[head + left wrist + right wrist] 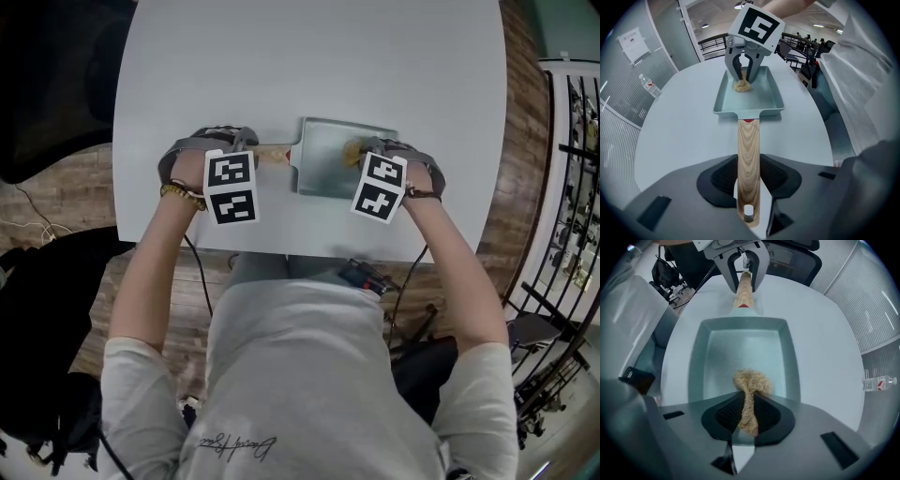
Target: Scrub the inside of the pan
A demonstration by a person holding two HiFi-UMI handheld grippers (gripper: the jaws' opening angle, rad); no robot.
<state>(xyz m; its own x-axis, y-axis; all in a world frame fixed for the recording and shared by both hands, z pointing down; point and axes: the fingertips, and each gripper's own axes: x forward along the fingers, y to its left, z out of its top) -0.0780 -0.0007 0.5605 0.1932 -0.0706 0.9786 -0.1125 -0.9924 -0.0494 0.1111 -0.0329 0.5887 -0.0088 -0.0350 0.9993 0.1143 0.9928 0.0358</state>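
Observation:
A pale green rectangular pan (330, 157) (754, 96) (740, 352) lies on the white table. Its wooden handle (748, 159) (744, 289) (274, 155) points left. My left gripper (749, 187) (230, 155) (743, 277) is shut on that handle. My right gripper (747, 411) (375, 159) (744, 70) is shut on a tan fibre scrubber (751, 383) (743, 85) (353, 152). The scrubber's loose end rests on the pan's floor near the right wall.
The round white table (309, 66) extends far behind the pan. A water bottle (876, 384) (648, 84) lies on the floor beyond the table. Black office chairs (787, 258) and bags (47, 309) stand around. A dark device (367, 275) sits on the person's lap.

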